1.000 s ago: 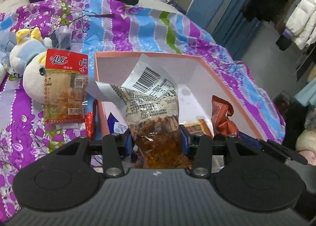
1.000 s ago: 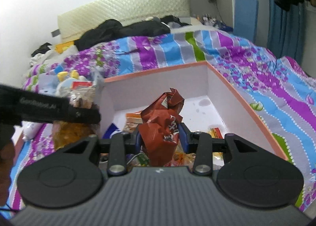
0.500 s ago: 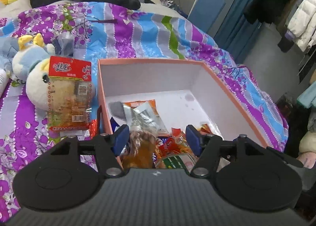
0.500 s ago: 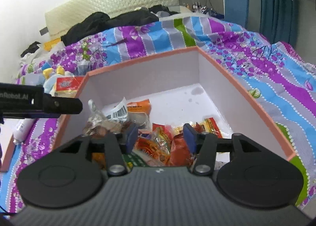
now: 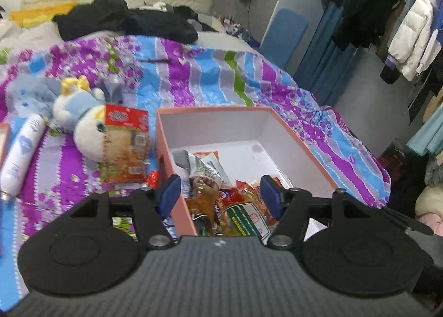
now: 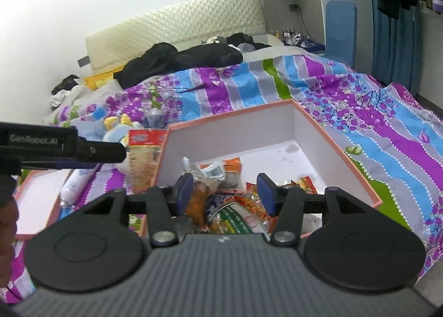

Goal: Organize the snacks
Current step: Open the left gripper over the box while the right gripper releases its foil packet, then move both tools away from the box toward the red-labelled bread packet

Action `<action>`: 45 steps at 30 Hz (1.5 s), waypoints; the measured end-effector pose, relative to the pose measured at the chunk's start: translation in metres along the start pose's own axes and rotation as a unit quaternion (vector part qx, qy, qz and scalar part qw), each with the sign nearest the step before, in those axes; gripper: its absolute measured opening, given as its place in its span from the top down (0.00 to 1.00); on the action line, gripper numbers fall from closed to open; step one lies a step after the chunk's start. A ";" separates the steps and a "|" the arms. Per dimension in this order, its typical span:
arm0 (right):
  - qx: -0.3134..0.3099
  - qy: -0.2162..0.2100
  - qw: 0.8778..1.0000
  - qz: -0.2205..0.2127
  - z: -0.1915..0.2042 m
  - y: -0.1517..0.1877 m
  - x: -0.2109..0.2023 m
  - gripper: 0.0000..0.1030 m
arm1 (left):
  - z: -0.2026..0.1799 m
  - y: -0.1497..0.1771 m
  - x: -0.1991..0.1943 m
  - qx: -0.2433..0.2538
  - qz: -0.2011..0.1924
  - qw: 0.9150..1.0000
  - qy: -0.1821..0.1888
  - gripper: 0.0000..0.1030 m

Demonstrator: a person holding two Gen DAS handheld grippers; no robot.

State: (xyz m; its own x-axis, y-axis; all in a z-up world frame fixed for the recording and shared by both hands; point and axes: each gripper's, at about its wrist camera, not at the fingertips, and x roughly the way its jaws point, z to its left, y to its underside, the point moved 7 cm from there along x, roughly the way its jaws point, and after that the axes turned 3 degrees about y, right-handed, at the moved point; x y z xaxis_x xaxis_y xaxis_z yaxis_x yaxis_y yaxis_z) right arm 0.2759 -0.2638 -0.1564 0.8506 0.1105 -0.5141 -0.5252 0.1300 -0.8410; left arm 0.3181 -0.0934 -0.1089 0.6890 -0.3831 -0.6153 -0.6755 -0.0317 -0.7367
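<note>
A pink-rimmed white box (image 5: 210,109) (image 6: 235,115) lies on the bed with several snack packets (image 5: 235,200) (image 6: 229,206) heaped at its near end. A clear bag of brown snacks with a barcode label (image 5: 202,173) (image 6: 210,173) lies in it at the left. A red-topped snack packet (image 5: 124,145) (image 6: 142,156) lies outside, against the box's left wall. My left gripper (image 5: 220,196) is open and empty above the box's near left corner. My right gripper (image 6: 225,194) is open and empty above the heap.
A plush toy (image 5: 83,120) and a white spray can (image 5: 22,151) lie on the striped quilt left of the box. The box's lid (image 6: 36,206) lies at the far left. The left gripper's body (image 6: 61,145) crosses the right wrist view. Clothes hang at the right.
Both grippers opened and dropped their packets into the box: the left its clear brown-snack bag, the right its dark red packet. Both then drew back and up.
</note>
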 end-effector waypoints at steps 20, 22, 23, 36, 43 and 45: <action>-0.034 -0.044 0.998 -0.003 0.076 0.049 -0.079 0.48 | 0.027 0.068 -0.123 0.006 -0.032 0.999 -0.044 0.30; -0.038 -0.046 0.998 -0.001 0.082 0.057 -0.082 0.48 | 0.038 0.080 -0.128 -0.009 -0.023 0.999 -0.045 0.30; -0.039 -0.047 0.998 -0.001 0.085 0.061 -0.084 0.48 | 0.041 0.085 -0.132 -0.011 -0.021 0.999 -0.046 0.30; -0.077 -0.043 0.996 0.023 0.114 0.086 -0.064 0.48 | 0.080 0.132 -0.138 -0.042 0.003 0.996 -0.078 0.27; -0.102 -0.036 0.994 0.031 0.132 0.097 -0.041 0.48 | 0.105 0.141 -0.116 -0.054 0.023 0.995 -0.085 0.25; -0.110 -0.035 0.993 0.035 0.138 0.100 -0.034 0.48 | 0.116 0.141 -0.110 -0.060 0.028 0.994 -0.090 0.23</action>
State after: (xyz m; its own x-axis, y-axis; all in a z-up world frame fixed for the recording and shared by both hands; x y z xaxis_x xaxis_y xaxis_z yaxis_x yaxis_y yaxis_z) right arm 0.1908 -0.1187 -0.2003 0.8046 0.1813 -0.5655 -0.5576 -0.0971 -0.8244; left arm 0.1776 0.0510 -0.1780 0.6776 -0.2167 -0.7027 -0.7334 -0.1294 -0.6673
